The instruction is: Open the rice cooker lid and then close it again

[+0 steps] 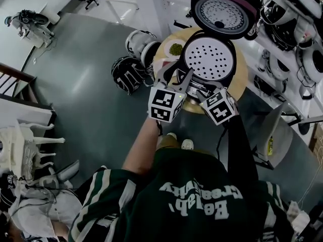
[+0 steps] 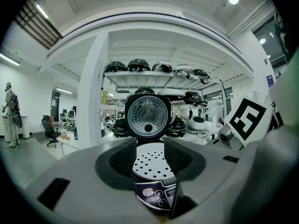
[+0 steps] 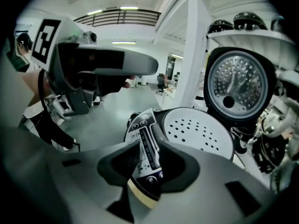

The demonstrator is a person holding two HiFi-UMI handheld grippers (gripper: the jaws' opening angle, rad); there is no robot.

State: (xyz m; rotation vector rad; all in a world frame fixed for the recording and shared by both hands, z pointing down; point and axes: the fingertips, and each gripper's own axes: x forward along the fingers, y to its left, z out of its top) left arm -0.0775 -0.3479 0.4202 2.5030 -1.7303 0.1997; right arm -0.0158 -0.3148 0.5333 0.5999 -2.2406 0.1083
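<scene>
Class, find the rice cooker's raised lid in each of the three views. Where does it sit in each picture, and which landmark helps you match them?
Head view: the lid is at the top, right of centre, swung open.
Left gripper view: the lid is at the centre of the picture, facing the camera.
Right gripper view: the lid is on the right, at middle height.
Shared landmark: the white perforated plate, just below the lid in each view.
</scene>
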